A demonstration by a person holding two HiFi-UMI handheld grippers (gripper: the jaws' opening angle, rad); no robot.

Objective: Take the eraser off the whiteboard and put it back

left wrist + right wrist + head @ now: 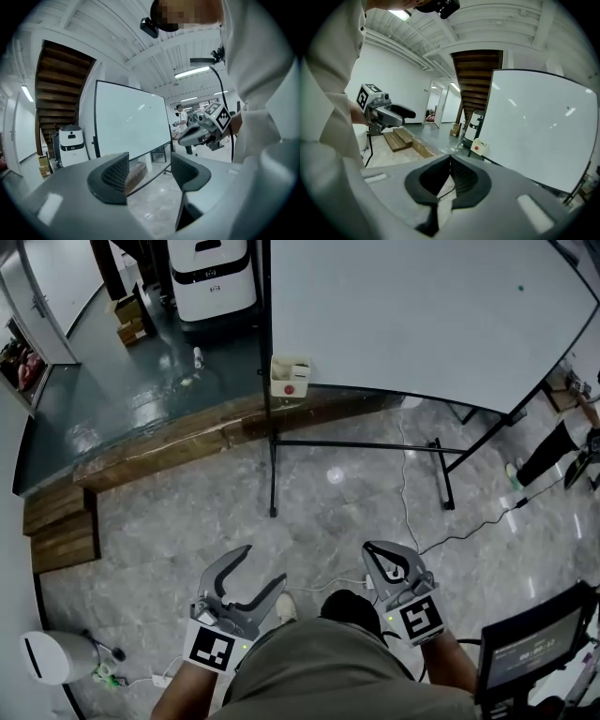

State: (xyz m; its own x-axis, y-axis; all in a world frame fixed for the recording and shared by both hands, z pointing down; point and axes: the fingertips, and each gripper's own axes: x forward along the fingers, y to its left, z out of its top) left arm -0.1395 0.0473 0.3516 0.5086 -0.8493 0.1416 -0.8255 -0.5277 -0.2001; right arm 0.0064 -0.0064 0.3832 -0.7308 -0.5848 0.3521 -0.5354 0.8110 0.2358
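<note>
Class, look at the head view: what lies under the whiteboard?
Under the whiteboard are its black stand, a thin cable and the end of a wooden step. The board covers whatever lies behind it.

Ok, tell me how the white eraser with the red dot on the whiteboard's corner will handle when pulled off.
The eraser looks like a small, boxy hard shell, so probably rigid and light. It clings to the upright whiteboard near its lower corner, likely by magnet, so it may resist, then snap free. Flat sides suggest it won't roll.
</note>
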